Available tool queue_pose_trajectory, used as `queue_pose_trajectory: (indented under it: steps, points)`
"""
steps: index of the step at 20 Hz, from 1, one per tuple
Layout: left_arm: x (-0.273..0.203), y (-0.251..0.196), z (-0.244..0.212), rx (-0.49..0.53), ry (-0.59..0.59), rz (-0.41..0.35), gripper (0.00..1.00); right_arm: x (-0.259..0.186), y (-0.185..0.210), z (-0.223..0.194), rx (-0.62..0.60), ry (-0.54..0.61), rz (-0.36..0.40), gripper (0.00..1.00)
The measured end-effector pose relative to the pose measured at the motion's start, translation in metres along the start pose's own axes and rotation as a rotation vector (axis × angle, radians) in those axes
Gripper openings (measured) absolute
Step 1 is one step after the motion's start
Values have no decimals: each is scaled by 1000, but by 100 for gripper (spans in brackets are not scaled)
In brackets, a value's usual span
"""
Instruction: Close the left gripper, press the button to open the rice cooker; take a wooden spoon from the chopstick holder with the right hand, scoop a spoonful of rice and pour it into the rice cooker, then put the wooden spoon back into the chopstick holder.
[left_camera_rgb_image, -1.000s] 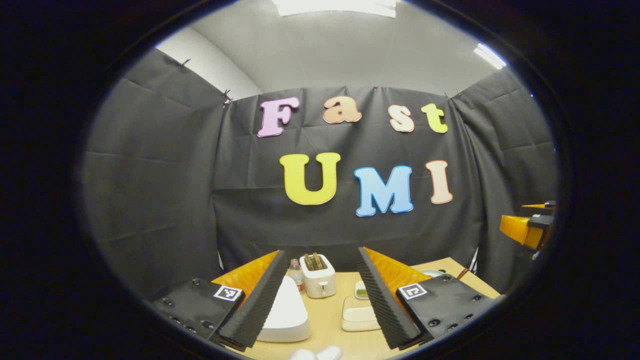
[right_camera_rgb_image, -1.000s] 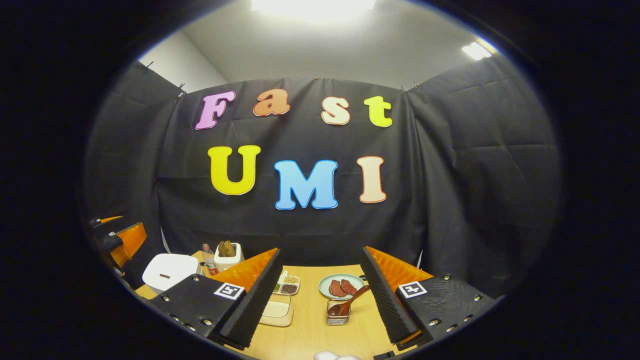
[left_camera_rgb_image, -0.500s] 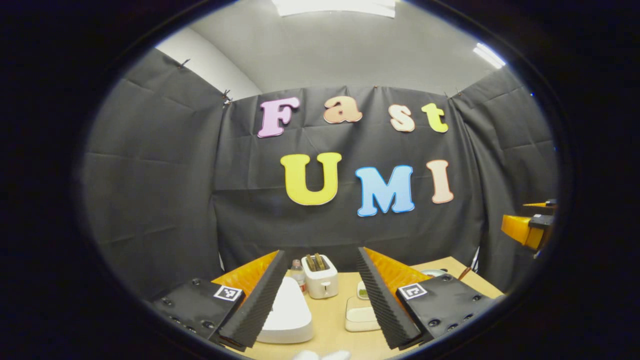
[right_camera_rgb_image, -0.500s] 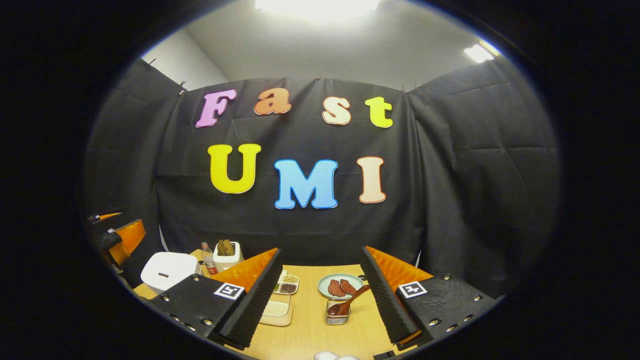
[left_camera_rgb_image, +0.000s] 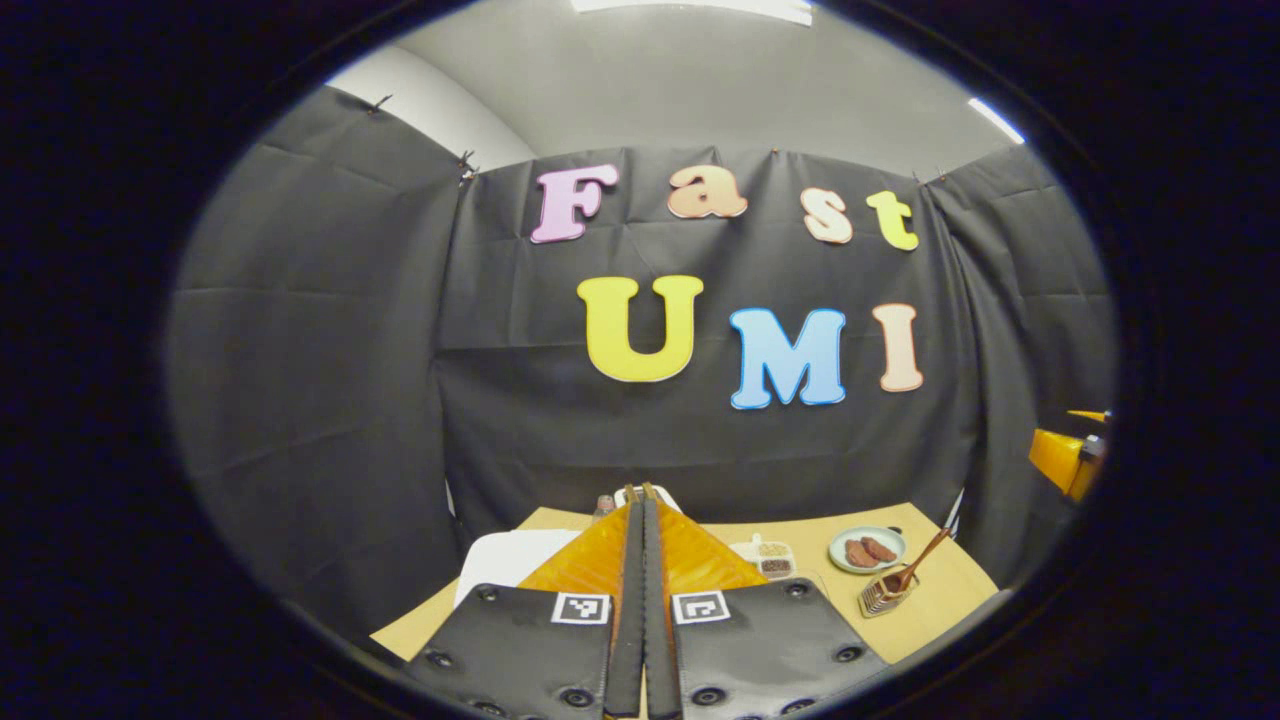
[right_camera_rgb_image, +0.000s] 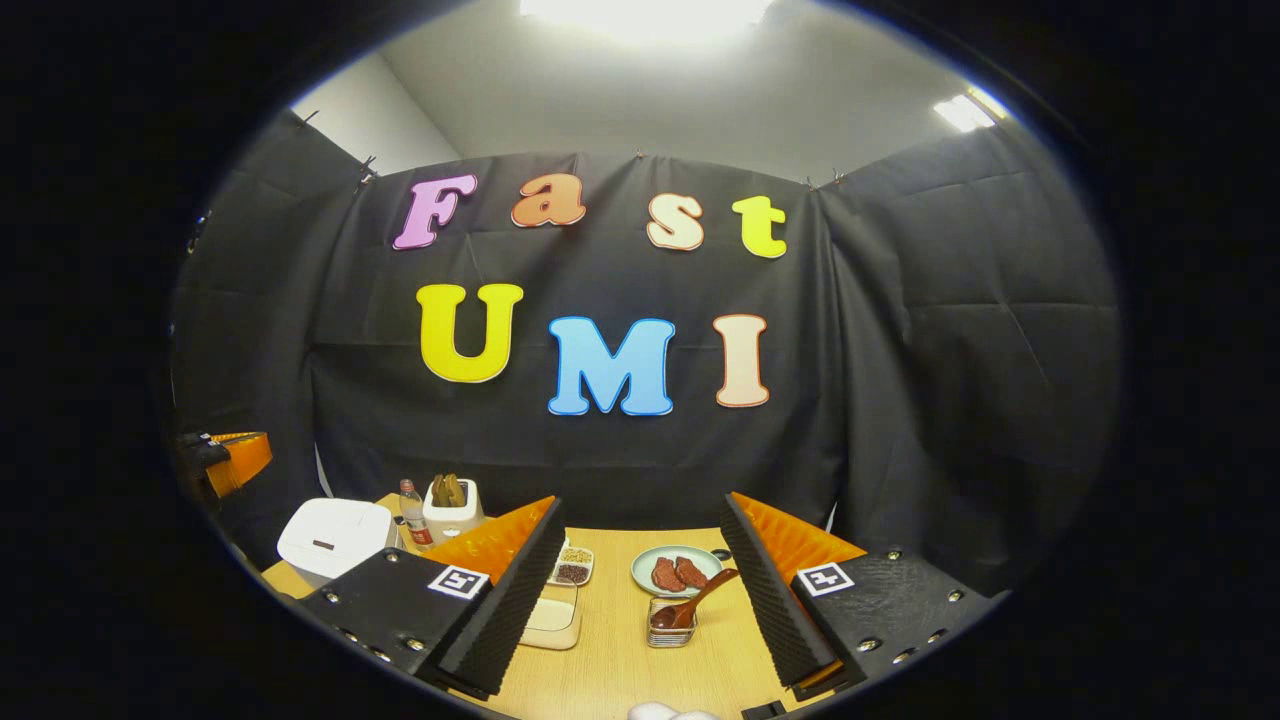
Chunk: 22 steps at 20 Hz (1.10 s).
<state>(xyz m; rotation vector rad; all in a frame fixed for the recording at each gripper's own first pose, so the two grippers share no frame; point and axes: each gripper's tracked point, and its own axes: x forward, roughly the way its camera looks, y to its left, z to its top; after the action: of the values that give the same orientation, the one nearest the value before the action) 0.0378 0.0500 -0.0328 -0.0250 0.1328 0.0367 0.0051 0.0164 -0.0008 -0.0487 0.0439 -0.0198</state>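
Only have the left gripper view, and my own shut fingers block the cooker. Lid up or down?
Observer: Down. The white rounded rice cooker sits closed on the light wooden table.
Operator: Left gripper on it yet?
Observer: No. In the right gripper view, the left gripper hangs apart from the cooker, above it and off to one side.
Operator: Right gripper state?
Observer: The right gripper is open, with nothing between its fingers.
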Motion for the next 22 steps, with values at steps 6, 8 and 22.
queue_pose_trajectory:
  steps: [6,8,22]
  points:
    - [73,74,-88,-60,224,135,9,-2,11,-20,-31,60,14,96]
    - [97,94,-132,-78,318,176,10,-2,11,-27,-50,85,14,96]
    - [147,127,-264,-54,614,263,9,10,44,-67,-89,213,58,96]
